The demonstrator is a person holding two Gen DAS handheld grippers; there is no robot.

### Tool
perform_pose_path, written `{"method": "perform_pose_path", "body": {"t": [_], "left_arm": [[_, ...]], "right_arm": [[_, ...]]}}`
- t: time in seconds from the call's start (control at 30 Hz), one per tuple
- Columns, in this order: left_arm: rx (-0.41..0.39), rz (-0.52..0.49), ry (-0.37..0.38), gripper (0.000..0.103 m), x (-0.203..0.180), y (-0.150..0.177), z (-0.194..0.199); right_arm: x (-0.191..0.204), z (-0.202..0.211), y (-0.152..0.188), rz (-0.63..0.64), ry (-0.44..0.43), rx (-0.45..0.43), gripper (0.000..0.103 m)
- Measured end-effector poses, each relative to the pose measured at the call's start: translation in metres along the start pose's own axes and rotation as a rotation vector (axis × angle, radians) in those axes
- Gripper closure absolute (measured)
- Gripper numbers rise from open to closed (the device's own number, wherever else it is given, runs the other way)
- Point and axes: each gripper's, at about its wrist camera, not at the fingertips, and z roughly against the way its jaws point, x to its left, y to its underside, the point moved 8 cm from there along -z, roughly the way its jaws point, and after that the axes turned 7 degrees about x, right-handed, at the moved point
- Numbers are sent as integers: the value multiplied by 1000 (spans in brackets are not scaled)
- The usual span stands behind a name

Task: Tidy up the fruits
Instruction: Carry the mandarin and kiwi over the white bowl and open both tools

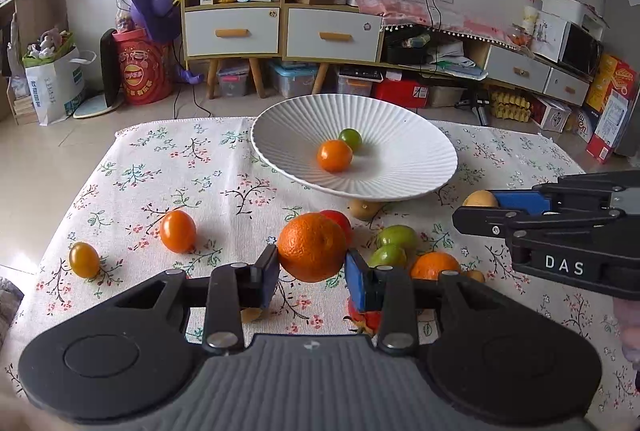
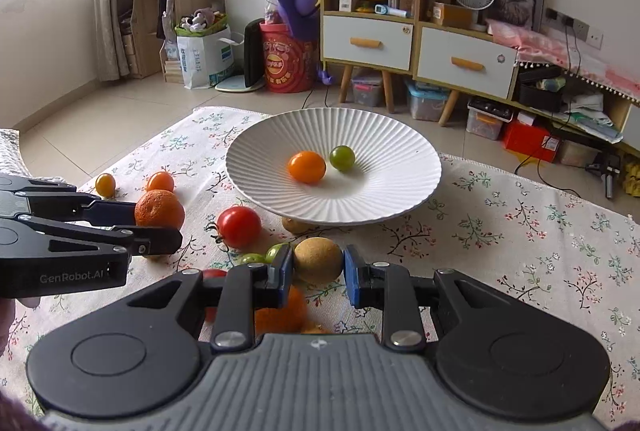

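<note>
My left gripper (image 1: pixel 312 271) is shut on a large orange mandarin (image 1: pixel 312 247) and holds it above the floral cloth; it also shows in the right wrist view (image 2: pixel 159 209). My right gripper (image 2: pixel 318 269) is shut on a brown kiwi-like fruit (image 2: pixel 318 259), seen in the left wrist view (image 1: pixel 480 199) too. A white ribbed plate (image 1: pixel 400 135) (image 2: pixel 380 139) holds an orange tomato (image 1: pixel 334 155) (image 2: pixel 307 167) and a green one (image 1: pixel 350 139) (image 2: pixel 342 158).
Loose on the cloth lie two orange tomatoes (image 1: pixel 178 231) (image 1: pixel 84 259), a red tomato (image 2: pixel 239 226), green fruits (image 1: pixel 396 237), another mandarin (image 1: pixel 435 265) and a brown fruit (image 1: pixel 364 209) under the plate's rim. Cabinets and clutter stand behind the table.
</note>
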Motion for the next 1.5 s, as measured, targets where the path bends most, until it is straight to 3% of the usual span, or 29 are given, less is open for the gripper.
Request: {"method": "perform_pose_path", "body": {"t": [0.23,0.57,0.8,1.03,1.5], "left_arm": [[12,28,11,67,-13,-20,-13],[-28,8,66,67,-46,-44,-34],[23,26,88,67,-49,-49,-60],[58,54,79,67,-43,-53,-81],[52,77,91,66,-41,-60,-94]], "right_arm": [[-14,-6,-31,-57,17,-63,79],[-42,-22,-49,-249,-40,-31,79],[-47,-41,-51,-255,-64,4,79],[-57,-65,-57,-334,-165,36,79],[-51,-88,-56,-303,-175,75,79]]}}
